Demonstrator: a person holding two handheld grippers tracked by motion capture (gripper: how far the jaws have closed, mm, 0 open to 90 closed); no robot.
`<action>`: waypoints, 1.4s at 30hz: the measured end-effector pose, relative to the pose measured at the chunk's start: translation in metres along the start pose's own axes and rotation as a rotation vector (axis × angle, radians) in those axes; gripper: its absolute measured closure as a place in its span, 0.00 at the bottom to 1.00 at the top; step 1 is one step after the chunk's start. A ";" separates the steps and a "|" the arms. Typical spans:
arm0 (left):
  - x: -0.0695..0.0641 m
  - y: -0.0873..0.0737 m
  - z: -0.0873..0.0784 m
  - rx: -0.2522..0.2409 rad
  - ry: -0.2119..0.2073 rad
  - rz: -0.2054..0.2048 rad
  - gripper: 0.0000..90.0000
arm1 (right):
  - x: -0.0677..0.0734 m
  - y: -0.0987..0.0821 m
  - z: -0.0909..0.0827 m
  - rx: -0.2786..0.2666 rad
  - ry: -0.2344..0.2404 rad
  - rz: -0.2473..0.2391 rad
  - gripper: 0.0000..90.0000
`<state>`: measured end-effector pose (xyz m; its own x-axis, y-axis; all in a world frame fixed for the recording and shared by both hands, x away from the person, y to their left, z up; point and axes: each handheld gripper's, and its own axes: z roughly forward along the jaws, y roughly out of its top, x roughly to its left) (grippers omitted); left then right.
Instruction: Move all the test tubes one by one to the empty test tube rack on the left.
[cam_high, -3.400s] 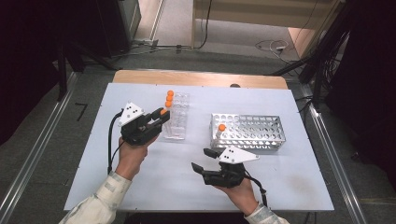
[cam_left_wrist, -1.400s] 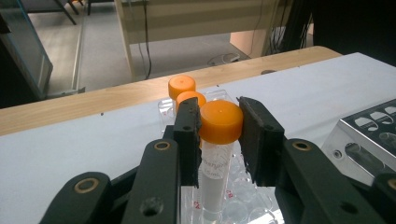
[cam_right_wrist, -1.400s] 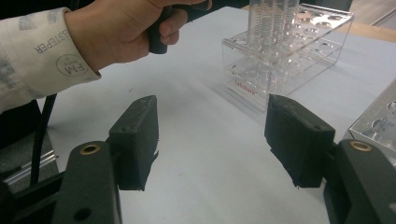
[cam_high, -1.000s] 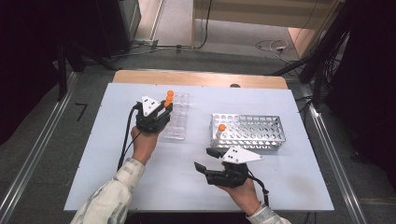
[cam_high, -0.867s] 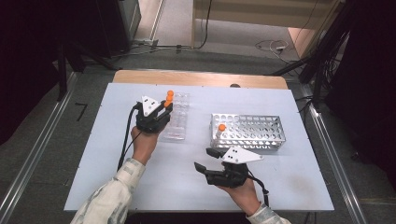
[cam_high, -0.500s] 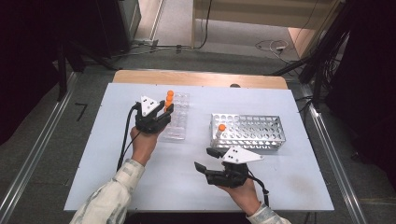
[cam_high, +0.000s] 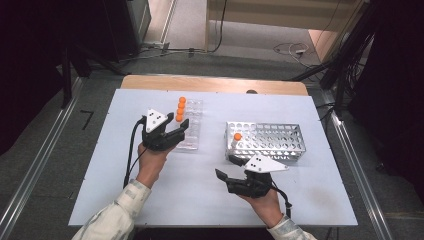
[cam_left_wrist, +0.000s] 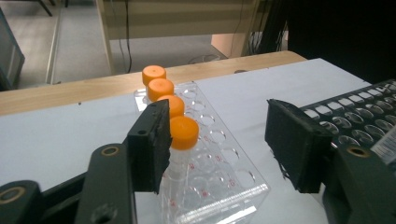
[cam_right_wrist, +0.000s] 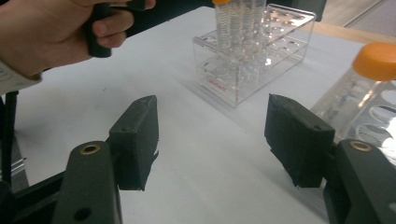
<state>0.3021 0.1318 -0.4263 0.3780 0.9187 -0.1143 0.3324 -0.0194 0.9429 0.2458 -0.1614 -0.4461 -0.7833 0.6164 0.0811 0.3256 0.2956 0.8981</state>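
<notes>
Two tongs are in play. The left tongs (cam_left_wrist: 212, 140) have just been opening and stand released, the nearest tube (cam_left_wrist: 180, 140) between the jaws, now seated in the clear rack (cam_left_wrist: 219, 186). The right tongs (cam_right_wrist: 212, 135) hang open over the tabletop (cam_right_wrist: 196, 163), holding nothing. Four orange-capped tubes stand in a row in the clear rack; one tube (cam_high: 236, 141) waits in the metal rack (cam_high: 267, 141), so I judge one transfer left.

A white tabletop (cam_high: 150, 200) with a bare wooden strip along its far edge carries two racks, well apart; a clear plastic tube rack (cam_high: 191, 131) stands left of centre; a grey perforated metal rack (cam_high: 270, 141) stands to the right.
</notes>
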 end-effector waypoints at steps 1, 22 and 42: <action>0.000 -0.002 -0.002 -0.001 -0.006 -0.005 0.41 | -0.002 0.000 -0.001 -0.003 -0.004 0.000 0.37; -0.008 -0.045 -0.043 0.045 -0.087 -0.057 0.21 | -0.029 0.000 -0.011 -0.040 -0.144 0.041 0.39; -0.017 -0.060 -0.052 0.079 -0.135 -0.031 0.12 | -0.059 0.000 0.032 -0.022 -0.239 0.075 0.64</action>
<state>0.2313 0.1381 -0.4647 0.4773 0.8581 -0.1893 0.4108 -0.0274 0.9113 0.3088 -0.1743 -0.4646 -0.6091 0.7918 0.0457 0.3646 0.2283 0.9027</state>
